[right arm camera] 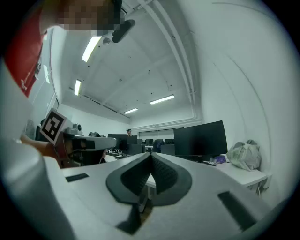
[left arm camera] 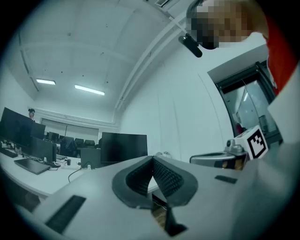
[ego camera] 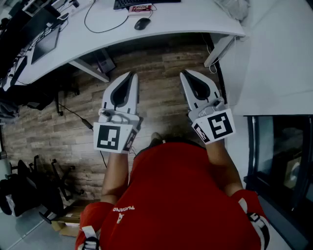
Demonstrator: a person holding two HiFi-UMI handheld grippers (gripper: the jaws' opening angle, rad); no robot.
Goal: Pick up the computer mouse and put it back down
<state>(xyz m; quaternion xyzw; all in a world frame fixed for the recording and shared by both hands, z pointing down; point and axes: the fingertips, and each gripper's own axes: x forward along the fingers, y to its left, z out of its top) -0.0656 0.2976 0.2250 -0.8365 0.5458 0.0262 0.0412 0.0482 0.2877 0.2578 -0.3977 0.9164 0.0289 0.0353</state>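
My left claw (ego camera: 130, 74) and right claw (ego camera: 184, 73) are both clenched on nothing, held level over the floor and short of the white worktop (ego camera: 186, 22). The computer mouse (ego camera: 142, 23) lies on that worktop well ahead, somewhat nearer the left claw, just this side of the keyboard (ego camera: 142, 3). Its long axis seems slanted across my reach, though it is too small to be sure. A bag (ego camera: 234, 7) sits at the worktop's right end, its contents hidden.
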